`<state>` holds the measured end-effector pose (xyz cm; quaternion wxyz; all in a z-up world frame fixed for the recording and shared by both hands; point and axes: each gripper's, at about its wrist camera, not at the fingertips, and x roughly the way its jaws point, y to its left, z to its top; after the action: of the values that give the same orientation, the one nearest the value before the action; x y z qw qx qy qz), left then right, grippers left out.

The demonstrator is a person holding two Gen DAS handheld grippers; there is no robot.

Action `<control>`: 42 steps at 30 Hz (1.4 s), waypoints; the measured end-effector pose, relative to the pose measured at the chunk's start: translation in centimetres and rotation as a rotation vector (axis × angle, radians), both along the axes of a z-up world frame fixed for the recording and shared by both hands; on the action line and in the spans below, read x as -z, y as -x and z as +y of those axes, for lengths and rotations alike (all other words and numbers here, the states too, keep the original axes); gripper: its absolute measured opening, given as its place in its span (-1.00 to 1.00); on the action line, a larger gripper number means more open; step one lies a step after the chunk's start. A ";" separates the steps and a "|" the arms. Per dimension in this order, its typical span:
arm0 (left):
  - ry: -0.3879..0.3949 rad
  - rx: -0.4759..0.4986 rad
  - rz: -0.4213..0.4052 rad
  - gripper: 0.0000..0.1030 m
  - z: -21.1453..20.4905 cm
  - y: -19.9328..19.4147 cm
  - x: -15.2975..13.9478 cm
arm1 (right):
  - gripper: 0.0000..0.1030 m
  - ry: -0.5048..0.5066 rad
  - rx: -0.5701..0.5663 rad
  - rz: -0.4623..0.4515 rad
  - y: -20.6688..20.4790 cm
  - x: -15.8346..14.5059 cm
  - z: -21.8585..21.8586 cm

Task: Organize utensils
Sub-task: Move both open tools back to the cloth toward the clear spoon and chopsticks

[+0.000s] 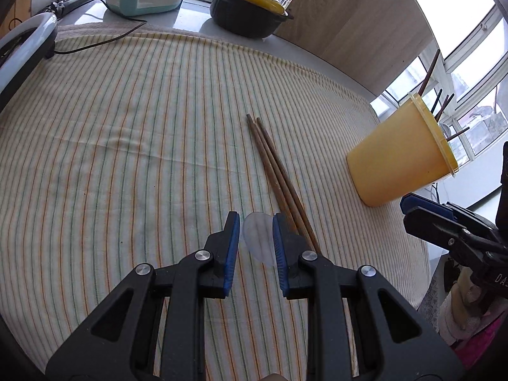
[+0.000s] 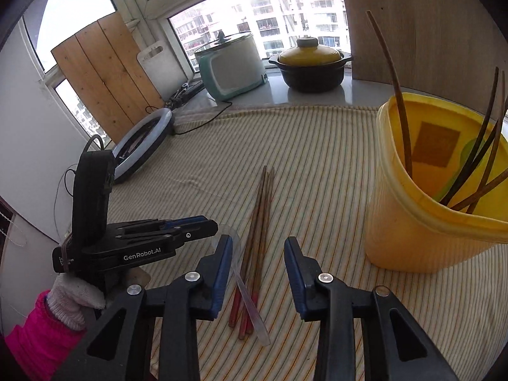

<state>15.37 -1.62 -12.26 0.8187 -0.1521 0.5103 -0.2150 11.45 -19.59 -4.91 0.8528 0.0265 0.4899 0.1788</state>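
striped table (image 2: 317, 158) by the window: left tool (image 1: 256, 241) hovered narrowly apart around a clear spoon (image 1: 258, 238); right tool (image 2: 257, 263) gaped over chopsticks (image 2: 258, 222), probably next clamping them for the yellow cup (image 2: 412, 222).

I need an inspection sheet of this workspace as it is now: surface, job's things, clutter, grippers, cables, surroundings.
Surface: striped cloth covers the table; a few creases.
Job's things: chopsticks lie loose on the cloth; a clear plastic spoon lies across their red ends; yellow bucket stands upright with several chopsticks inside.
Clutter: ring light lies at the cloth's edge.
Grippers: left gripper has the spoon's bowl between its jaws, contact unclear; right gripper open above the chopsticks, nothing held.
Cables: black cable runs across the cloth's far edge.
Surroundings: rice cooker, black pot with yellow lid, windows behind.
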 end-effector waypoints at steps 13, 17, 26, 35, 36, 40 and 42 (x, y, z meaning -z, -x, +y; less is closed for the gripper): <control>0.027 0.000 0.028 -0.61 -0.1 -0.1 1.7 | -0.67 0.027 0.053 0.191 -5.8 6.2 2.3; 0.030 0.004 0.024 -0.61 -0.2 0.0 1.8 | -0.73 0.019 0.078 0.216 -6.8 7.0 2.2; 0.025 0.010 0.016 -0.61 -0.6 -0.2 1.8 | -0.82 0.023 0.093 0.235 -7.6 7.8 2.2; 0.007 0.016 0.011 -0.84 -1.1 -0.4 2.0 | -0.82 0.042 0.076 0.233 -7.8 7.7 2.9; 0.006 0.015 0.011 -0.85 -1.0 -0.5 2.0 | -0.82 0.044 0.075 0.232 -7.8 7.7 3.0; 0.004 0.013 0.010 -0.89 -0.9 -0.4 2.1 | -0.82 0.020 0.081 0.243 -7.8 7.7 2.8; 0.001 0.013 0.007 -0.89 -0.9 -0.4 2.0 | -0.82 0.031 0.072 0.239 -7.8 7.8 2.9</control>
<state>15.79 -2.53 -14.30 0.8154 -0.1502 0.5140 -0.2200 19.21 -16.69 -12.69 0.7944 0.0522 0.5897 0.1360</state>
